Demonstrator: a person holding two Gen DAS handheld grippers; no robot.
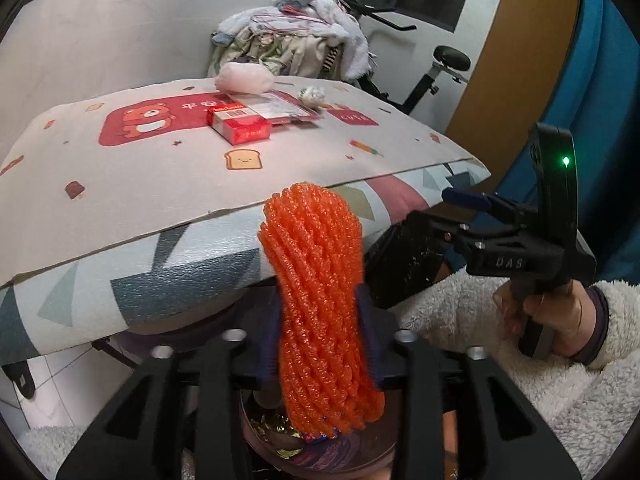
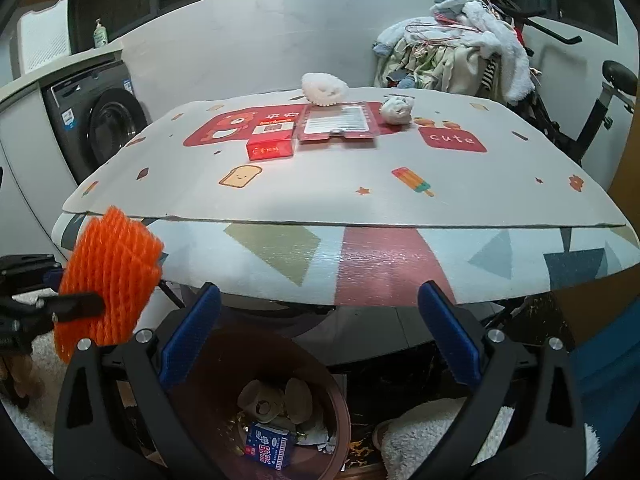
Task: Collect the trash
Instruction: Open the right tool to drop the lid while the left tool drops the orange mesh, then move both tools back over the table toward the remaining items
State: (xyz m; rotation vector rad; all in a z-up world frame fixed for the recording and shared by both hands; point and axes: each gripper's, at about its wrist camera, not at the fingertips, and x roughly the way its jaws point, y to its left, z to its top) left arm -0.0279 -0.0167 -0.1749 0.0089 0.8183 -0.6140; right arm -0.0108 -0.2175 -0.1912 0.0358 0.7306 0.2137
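Now over the bin [image 2: 256,360], orange foam net [image 1: 320,312] between the left gripper [image 1: 324,344] pads.
Grip on net unclear; right gripper [image 2: 320,332] spread wide, empty, above bin trash.

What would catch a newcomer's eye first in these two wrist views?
The bright orange foam net stands out at once, upright between the left gripper's fingers, just above a brown bin that already holds a blue packet and other scraps. Next comes the cartoon-printed table mat, where a red box, a blister pack and a white foam net lie near the far edge. The right gripper hangs wide open and empty over the bin.
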